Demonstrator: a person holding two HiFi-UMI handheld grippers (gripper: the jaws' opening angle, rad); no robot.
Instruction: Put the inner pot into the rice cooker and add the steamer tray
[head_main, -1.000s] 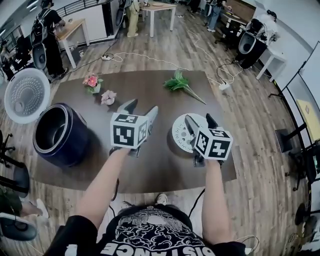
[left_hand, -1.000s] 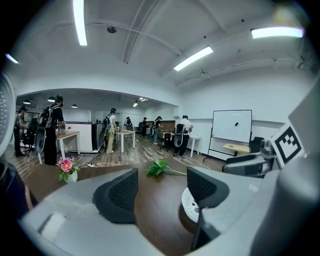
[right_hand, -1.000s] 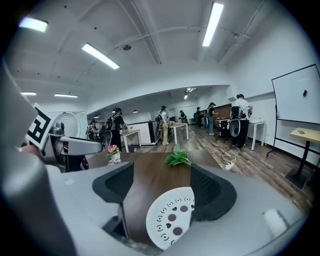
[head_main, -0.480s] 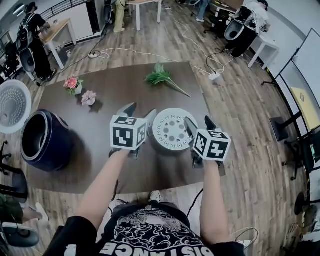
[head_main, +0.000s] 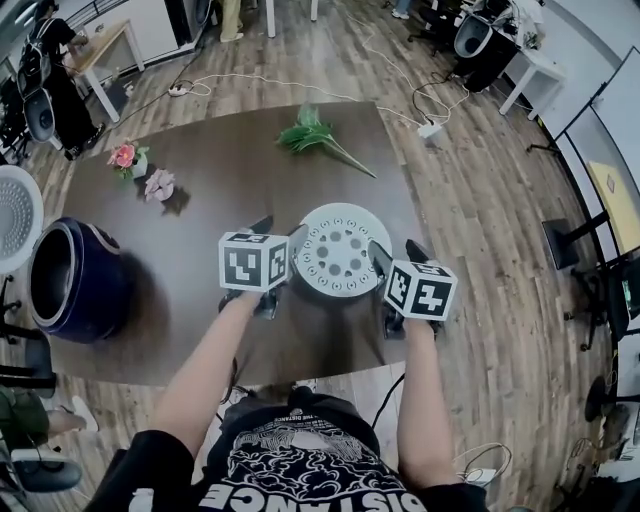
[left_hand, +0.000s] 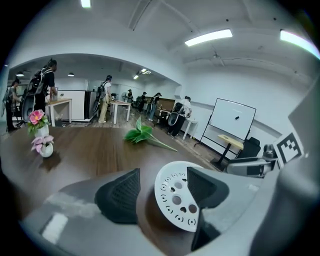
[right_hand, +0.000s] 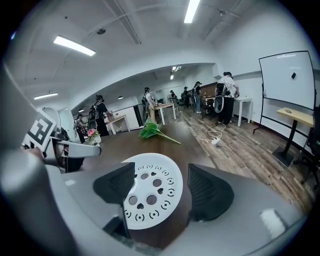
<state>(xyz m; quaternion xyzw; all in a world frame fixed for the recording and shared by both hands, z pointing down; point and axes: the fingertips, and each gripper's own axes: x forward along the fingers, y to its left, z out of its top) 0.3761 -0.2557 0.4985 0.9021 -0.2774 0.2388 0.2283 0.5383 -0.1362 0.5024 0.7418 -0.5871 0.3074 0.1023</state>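
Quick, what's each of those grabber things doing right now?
Left gripper: open, holding nothing; steamer tray between its fingers.
Right gripper: open, fingers just closing slightly, same tray between them, ungripped.

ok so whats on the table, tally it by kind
rice cooker: 1
steamer tray: 1
vases of pink flowers: 2
leafy green sprig: 1
total: 5

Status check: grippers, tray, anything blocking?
Left gripper open, right gripper open, flanking tray. Tray flat on table, ungripped. Nothing blocking; cooker far left.
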